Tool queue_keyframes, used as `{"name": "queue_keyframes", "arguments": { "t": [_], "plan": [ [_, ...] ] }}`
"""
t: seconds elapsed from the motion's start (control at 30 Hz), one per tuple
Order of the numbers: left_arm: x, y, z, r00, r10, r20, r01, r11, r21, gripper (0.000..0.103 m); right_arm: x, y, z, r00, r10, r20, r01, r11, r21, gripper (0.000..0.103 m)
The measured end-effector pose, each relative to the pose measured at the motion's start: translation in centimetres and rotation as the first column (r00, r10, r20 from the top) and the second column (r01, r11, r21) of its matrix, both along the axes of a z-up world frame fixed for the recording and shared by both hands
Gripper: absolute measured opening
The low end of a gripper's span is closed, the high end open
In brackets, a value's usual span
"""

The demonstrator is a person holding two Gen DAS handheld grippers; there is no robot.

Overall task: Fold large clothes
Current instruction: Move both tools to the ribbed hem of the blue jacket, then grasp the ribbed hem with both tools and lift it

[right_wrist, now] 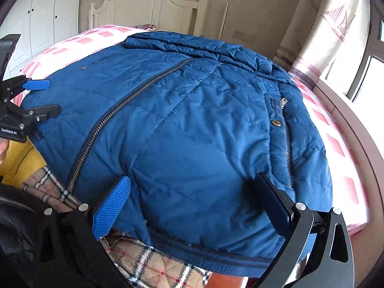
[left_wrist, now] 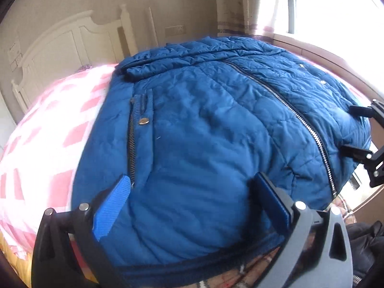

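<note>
Pink-checked bed [left_wrist: 36, 148] carries the blue jacket [left_wrist: 204, 132] along its near edge, zipped, front up. Left gripper [left_wrist: 192, 204] and right gripper [right_wrist: 194, 201] both gape wide, grasping nothing; I'd pinch the hem evenly before folding.

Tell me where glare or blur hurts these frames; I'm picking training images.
Left wrist view: the window is blown out, bleaching the pink checked bedcover, whose left edge smears; the blue jacket stays readable. Right wrist view: evener light, milder window glare, jacket quilting crisp. Both bend straight lines near the rim.
</note>
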State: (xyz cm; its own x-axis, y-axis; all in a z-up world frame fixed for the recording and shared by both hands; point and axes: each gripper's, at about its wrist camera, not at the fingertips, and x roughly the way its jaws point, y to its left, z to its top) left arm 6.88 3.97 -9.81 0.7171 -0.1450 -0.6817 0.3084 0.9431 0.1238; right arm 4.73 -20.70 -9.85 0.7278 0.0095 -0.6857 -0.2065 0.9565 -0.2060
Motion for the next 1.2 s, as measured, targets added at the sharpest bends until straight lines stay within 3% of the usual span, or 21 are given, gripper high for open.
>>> {"name": "queue_keyframes", "arguments": {
  "t": [0.1,0.17,0.23,0.33,0.47,0.6,0.67,0.7,0.73,0.83,0.97,1.07,1.2],
  "plan": [
    [-1.3,2.4,0.1,0.999,0.016,-0.035,-0.018,0.998,-0.066,0.102,-1.3,-1.5,-0.2,0.999,-0.033,-0.006,0.032,0.998,-0.051,0.098],
    [-2.5,4.0,0.0,0.998,0.057,-0.021,-0.058,0.998,-0.038,0.102,-2.1,-3.1,-0.4,0.998,-0.064,-0.023,0.063,0.997,-0.046,0.098],
    [-3.6,5.8,0.1,0.994,0.107,-0.009,-0.107,0.994,-0.028,0.102,-3.0,-5.6,-0.4,0.992,-0.122,-0.035,0.122,0.993,-0.002,0.098],
    [-4.4,9.7,0.2,0.984,0.169,-0.046,-0.174,0.974,-0.146,0.101,-4.4,-10.4,-0.4,0.975,-0.218,-0.051,0.223,0.965,0.137,0.098],
    [-3.6,14.1,-0.4,0.972,0.179,-0.151,-0.224,0.895,-0.386,0.101,-6.2,-16.7,-1.3,0.954,-0.285,-0.088,0.297,0.875,0.382,0.098],
    [-2.7,15.4,-1.9,0.967,0.118,-0.225,-0.222,0.824,-0.521,0.100,-6.5,-20.4,-3.9,0.960,-0.252,-0.123,0.273,0.744,0.610,0.098],
    [-2.5,15.3,-2.5,0.967,0.083,-0.240,-0.211,0.789,-0.577,0.099,-6.1,-21.0,-5.2,0.966,-0.230,-0.121,0.248,0.678,0.692,0.098],
    [-2.5,15.2,-2.6,0.968,0.069,-0.241,-0.204,0.777,-0.596,0.094,-6.0,-21.0,-5.8,0.971,-0.213,-0.106,0.222,0.650,0.727,0.097],
    [-2.5,15.1,-2.8,0.968,0.055,-0.245,-0.197,0.768,-0.609,0.085,-5.8,-21.0,-6.3,0.977,-0.191,-0.089,0.191,0.622,0.760,0.092],
    [-2.3,14.9,-3.4,0.966,0.043,-0.256,-0.200,0.752,-0.628,0.078,-5.2,-20.5,-7.5,0.988,-0.144,-0.063,0.134,0.556,0.820,0.084],
    [-2.0,15.5,-4.2,0.962,0.030,-0.271,-0.213,0.703,-0.679,0.077,-5.2,-20.2,-8.0,0.994,-0.110,-0.020,0.073,0.509,0.858,0.077],
    [-1.8,15.3,-4.7,0.961,0.006,-0.277,-0.206,0.685,-0.699,0.071,-5.6,-20.7,-8.3,0.994,-0.105,0.000,0.051,0.478,0.877,0.070],
    [-1.9,15.3,-4.8,0.964,0.000,-0.267,-0.198,0.674,-0.712,0.068,-5.7,-21.3,-8.9,0.992,-0.126,-0.004,0.062,0.465,0.883,0.069]
  ]
}}
